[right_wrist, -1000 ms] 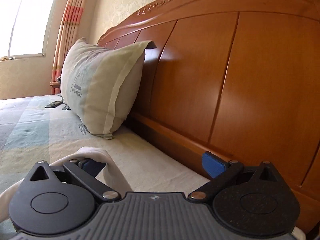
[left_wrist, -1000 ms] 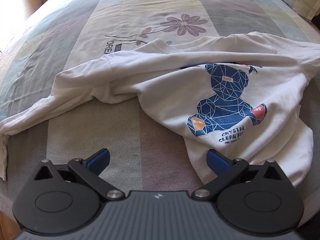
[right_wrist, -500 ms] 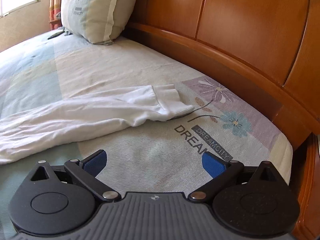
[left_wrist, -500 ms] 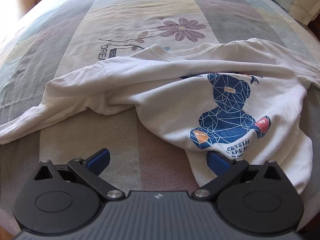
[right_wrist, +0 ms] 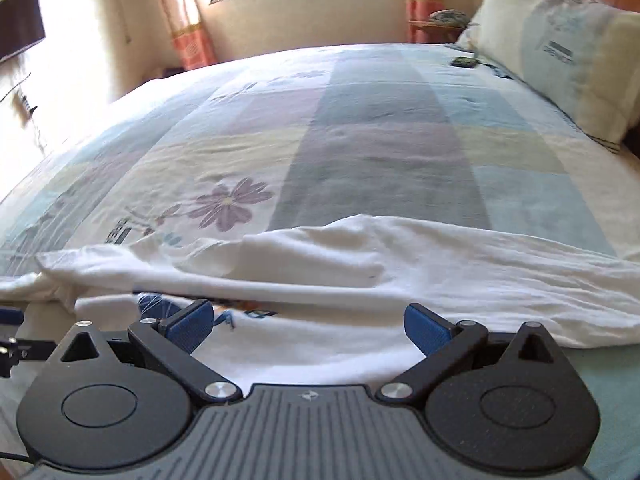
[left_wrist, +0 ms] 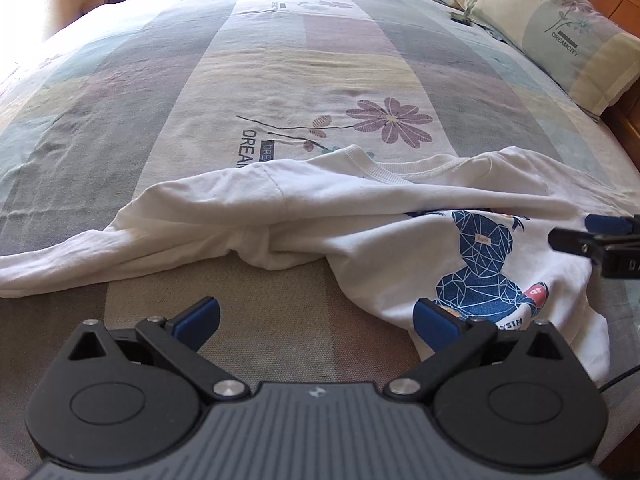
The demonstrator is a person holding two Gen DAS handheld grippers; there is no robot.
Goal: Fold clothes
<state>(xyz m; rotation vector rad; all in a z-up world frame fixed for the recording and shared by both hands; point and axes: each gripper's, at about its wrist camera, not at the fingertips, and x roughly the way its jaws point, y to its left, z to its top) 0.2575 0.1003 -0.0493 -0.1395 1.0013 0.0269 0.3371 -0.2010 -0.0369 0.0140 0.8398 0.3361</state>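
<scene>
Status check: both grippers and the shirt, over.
Left gripper open, empty. Right gripper open, empty. White shirt crumpled on bed, unfolded. Nothing in the way.

The left gripper (left_wrist: 316,322) is held low and level, its jaws spread wide with nothing between the blue pads (left_wrist: 199,317). The right gripper (right_wrist: 308,324) is likewise low, jaws wide apart and empty. In the left wrist view the right gripper's tip (left_wrist: 600,236) reaches in from the right edge.
</scene>
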